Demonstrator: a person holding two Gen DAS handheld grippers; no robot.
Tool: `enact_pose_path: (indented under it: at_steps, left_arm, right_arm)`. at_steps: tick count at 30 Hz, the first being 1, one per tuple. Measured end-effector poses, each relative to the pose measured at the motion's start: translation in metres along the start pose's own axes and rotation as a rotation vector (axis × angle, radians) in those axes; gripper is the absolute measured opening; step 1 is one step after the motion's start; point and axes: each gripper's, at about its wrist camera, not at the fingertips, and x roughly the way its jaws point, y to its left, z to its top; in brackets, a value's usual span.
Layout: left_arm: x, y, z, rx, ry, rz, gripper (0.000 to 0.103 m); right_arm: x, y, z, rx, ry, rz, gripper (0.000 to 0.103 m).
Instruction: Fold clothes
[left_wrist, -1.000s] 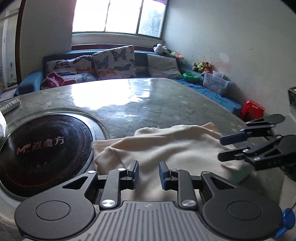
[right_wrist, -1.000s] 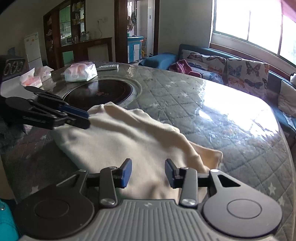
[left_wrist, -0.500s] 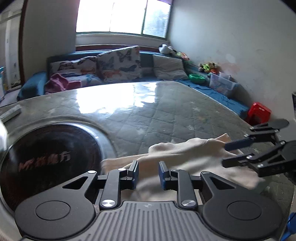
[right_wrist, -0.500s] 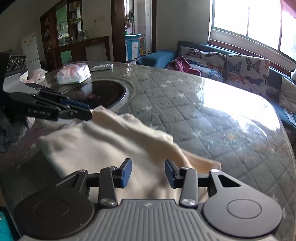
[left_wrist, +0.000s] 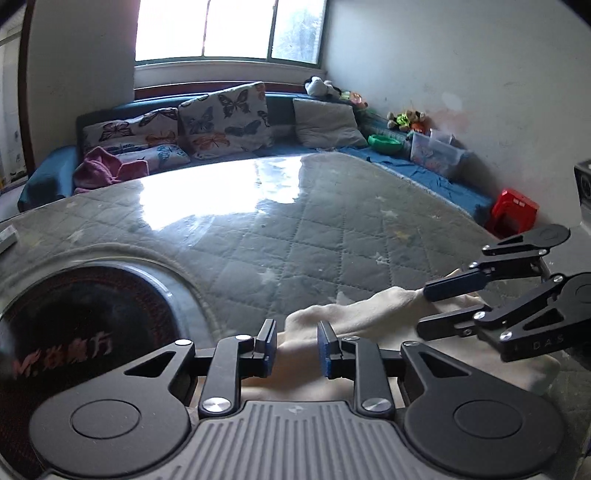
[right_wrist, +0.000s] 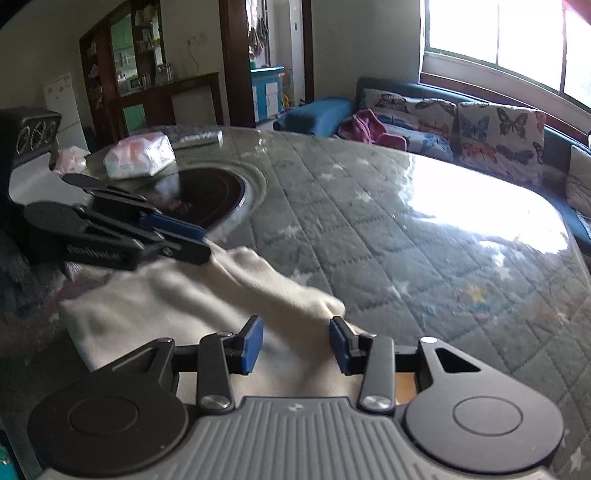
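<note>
A cream cloth (left_wrist: 354, 314) (right_wrist: 192, 306) lies rumpled on the quilted, glass-topped table (left_wrist: 332, 229), its far edge raised in a soft ridge. My left gripper (left_wrist: 297, 345) hovers open over the cloth's near part, and cloth shows below the gap between its fingers. It also shows in the right wrist view, where the left gripper (right_wrist: 201, 242) stands at the cloth's far left corner. My right gripper (right_wrist: 296, 343) is open over the cloth's right end. From the left wrist view the right gripper (left_wrist: 428, 308) has its blue pads on either side of the ridge.
A round black cooktop (left_wrist: 74, 325) (right_wrist: 207, 195) is set into the table beside the cloth. A tissue pack (right_wrist: 138, 158) and a remote (right_wrist: 199, 138) lie beyond it. A sofa with butterfly cushions (left_wrist: 221, 118) runs behind the table. A red stool (left_wrist: 513, 214) stands by the wall.
Both grippers have moved across the cloth, so its far edge now lies just past the fingertips. The cloth looks more bunched. The gaps between the fingers are unchanged.
</note>
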Motion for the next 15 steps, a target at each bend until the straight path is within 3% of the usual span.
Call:
enact_pose_path:
  at_steps: [3, 9, 15]
  left_arm:
    - [0.016, -0.001, 0.001, 0.004, 0.038, 0.009, 0.029]
    - [0.015, 0.002, 0.003, -0.019, 0.025, 0.012, 0.03]
    - [-0.014, 0.001, -0.003, -0.048, -0.018, 0.022, 0.03]
  right_arm:
    - [0.004, -0.001, 0.002, 0.005, 0.0, 0.006, 0.04]
    - [0.0, 0.002, 0.004, -0.008, -0.006, 0.001, 0.04]
    - [-0.02, 0.02, -0.002, -0.025, -0.039, 0.001, 0.051]
